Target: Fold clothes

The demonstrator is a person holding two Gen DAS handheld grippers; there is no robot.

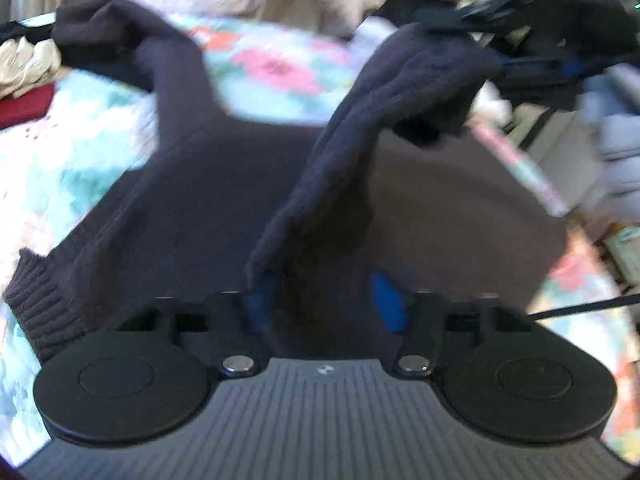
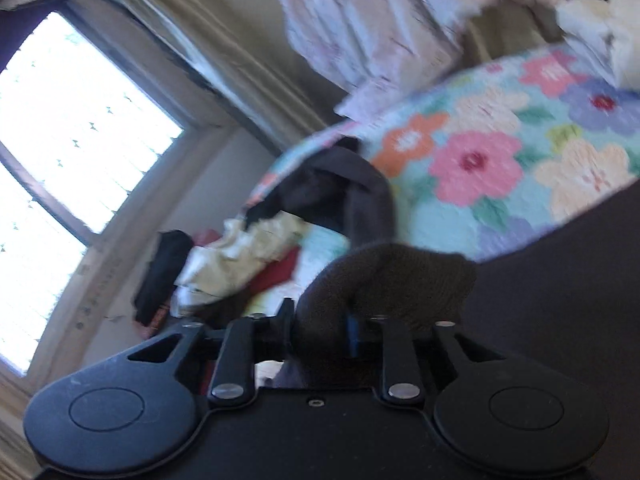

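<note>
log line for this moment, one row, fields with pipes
task: fold clothes | item: dark knit sweater on floral bedspread | left gripper: sweater fabric between jaws | right gripper: holding sleeve

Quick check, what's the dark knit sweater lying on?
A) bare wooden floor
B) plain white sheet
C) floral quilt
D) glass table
C: the dark sweater is spread over a floral quilt with pink, orange and purple flowers on light blue.

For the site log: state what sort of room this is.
Most likely a bedroom. A floral quilted bedspread covers a bed, pale rumpled pillows lie at its far end, and a curtained bright window stands beside it.
</note>
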